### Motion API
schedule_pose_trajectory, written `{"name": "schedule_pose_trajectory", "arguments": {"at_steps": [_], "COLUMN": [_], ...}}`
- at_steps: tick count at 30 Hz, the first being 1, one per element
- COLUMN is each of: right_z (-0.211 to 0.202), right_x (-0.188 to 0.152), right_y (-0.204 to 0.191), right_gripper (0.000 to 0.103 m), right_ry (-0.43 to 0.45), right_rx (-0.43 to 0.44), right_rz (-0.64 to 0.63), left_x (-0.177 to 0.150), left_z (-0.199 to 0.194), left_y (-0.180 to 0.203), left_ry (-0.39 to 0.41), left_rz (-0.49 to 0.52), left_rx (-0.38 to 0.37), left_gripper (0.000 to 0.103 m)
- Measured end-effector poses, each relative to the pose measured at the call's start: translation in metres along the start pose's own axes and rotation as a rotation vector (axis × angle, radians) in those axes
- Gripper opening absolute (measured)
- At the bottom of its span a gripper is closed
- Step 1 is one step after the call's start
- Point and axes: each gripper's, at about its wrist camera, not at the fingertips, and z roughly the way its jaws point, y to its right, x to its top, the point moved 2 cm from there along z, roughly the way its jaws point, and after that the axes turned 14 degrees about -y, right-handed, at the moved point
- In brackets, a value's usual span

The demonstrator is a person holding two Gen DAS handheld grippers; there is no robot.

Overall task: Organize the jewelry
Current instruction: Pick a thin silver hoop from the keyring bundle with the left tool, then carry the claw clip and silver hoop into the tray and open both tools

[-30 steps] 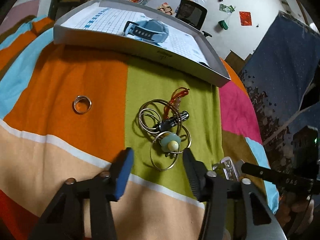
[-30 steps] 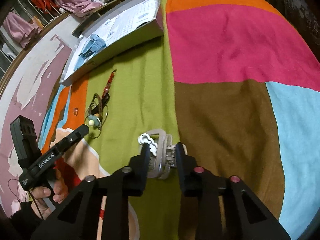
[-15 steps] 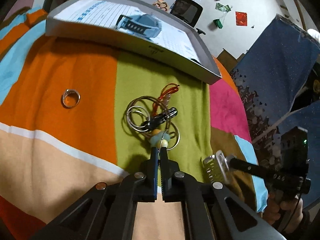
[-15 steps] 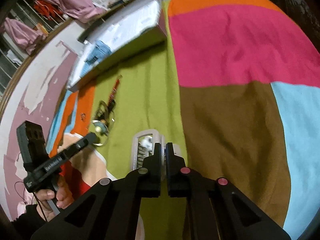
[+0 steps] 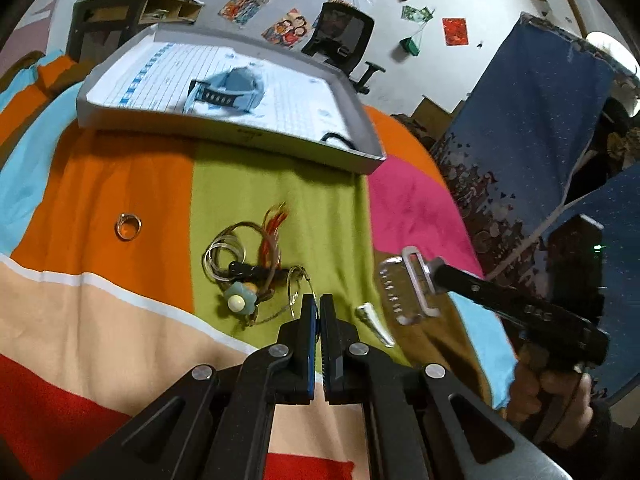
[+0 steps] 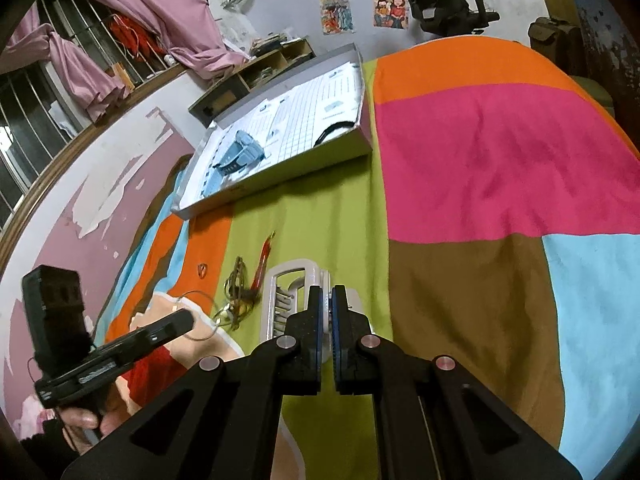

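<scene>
Wire hoop [image 5: 299, 280] and clear clip [image 5: 404, 292] now lifted, grippers clamped.

A striped bedspread [image 5: 120, 168] carries everything. Its far edge is blocked by a shallow grey tray [image 5: 224, 130] that spans the orange and green stripes. On the green stripe, towards the near edge, a tangle of wire hoops and an orange cord [image 5: 252, 276] sits in the way, with a small ring [image 5: 128, 227] alone on the orange stripe to its left. A silver clip [image 5: 374, 322] lies just right of the tangle. The pink, brown and blue patches [image 6: 500, 168] on the right side lie open.
</scene>
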Motion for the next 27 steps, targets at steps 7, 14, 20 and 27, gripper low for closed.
{"name": "schedule_pose_trajectory", "arguments": {"at_steps": [7, 14, 20, 27], "right_z": [-0.014, -0.03, -0.049, -0.047], "right_x": [-0.001, 0.006, 0.049, 0.1], "right_y": [-0.004, -0.01, -0.024, -0.024], "right_gripper": [0.004, 0.004, 0.004, 0.004], "right_ry": [0.077, 0.146, 0.303, 0.374], "right_rx": [-0.002, -0.005, -0.002, -0.017], "right_rz": [-0.039, -0.079, -0.159, -0.171], "left_x": [0.006, 0.018, 0.055, 0.128], "left_z": [-0.023, -0.048, -0.06, -0.06], "left_y": [0.009, 0.021, 0.033, 0.044], "left_ry": [0.041, 0.09, 0.13, 0.23], "left_rz": [0.022, 0.06, 0.086, 0.113], "left_rx": [-0.018, -0.037, 0.0, 0.03], "left_gripper": [0.003, 0.003, 0.003, 0.003]}}
